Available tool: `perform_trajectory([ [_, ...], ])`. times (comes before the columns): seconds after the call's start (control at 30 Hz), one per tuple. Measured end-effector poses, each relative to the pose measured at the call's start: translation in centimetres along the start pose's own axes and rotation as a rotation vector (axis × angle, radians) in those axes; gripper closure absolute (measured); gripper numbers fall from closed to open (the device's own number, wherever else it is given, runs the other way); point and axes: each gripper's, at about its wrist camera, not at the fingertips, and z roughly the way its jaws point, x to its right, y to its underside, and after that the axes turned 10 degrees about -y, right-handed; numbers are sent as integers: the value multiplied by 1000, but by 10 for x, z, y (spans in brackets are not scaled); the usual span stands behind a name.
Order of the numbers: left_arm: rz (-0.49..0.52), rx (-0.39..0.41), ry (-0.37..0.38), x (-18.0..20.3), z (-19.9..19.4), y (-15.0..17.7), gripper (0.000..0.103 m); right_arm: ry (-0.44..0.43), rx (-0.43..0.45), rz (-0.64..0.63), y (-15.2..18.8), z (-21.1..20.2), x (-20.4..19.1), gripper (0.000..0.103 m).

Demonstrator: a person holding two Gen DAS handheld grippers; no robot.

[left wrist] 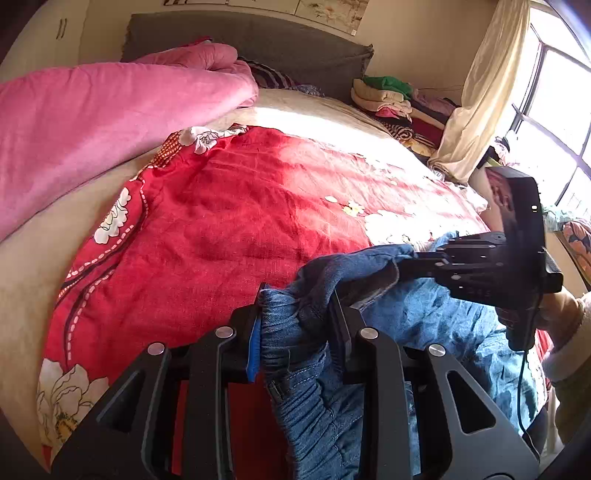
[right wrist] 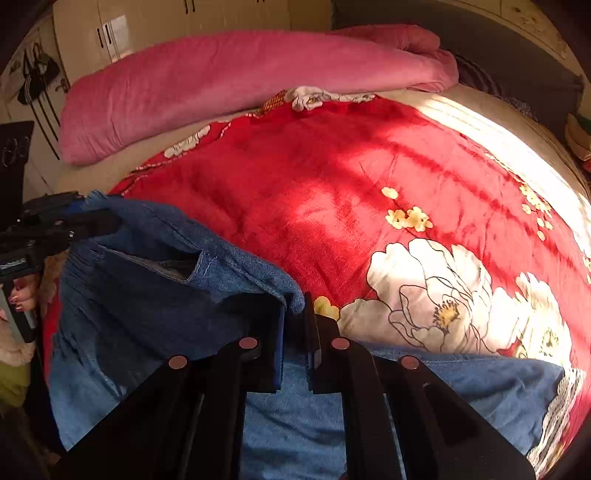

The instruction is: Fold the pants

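Blue denim pants (left wrist: 424, 317) lie at the near edge of a red floral blanket (left wrist: 229, 206) on a bed. My left gripper (left wrist: 297, 314) is shut on the gathered elastic waistband of the pants. My right gripper (right wrist: 295, 314) is shut on the pants' top edge (right wrist: 184, 273) further along and lifts it off the blanket (right wrist: 332, 177). The right gripper also shows in the left wrist view (left wrist: 402, 267), clamped on the denim. The left gripper shows at the left edge of the right wrist view (right wrist: 99, 219), holding the other end of the waistband.
A rolled pink quilt (left wrist: 110, 122) lies along the bed's far side, also in the right wrist view (right wrist: 240, 77). A pile of folded clothes (left wrist: 399, 107) sits by the headboard. A curtain (left wrist: 476, 96) and window are at the right. Wardrobe doors (right wrist: 147, 26) stand behind.
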Motion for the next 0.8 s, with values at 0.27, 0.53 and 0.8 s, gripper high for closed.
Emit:
perform_trajectory([
  [0.27, 50, 69, 80, 14, -41, 16, 82, 5, 150, 8, 47, -82, -58, 96],
  [0.53, 101, 73, 99, 27, -89, 66, 81, -47, 173, 45, 107, -107, -109, 96],
  [0.8, 122, -18, 70, 24, -100, 114, 80, -88, 132, 74, 155, -95, -147, 95],
])
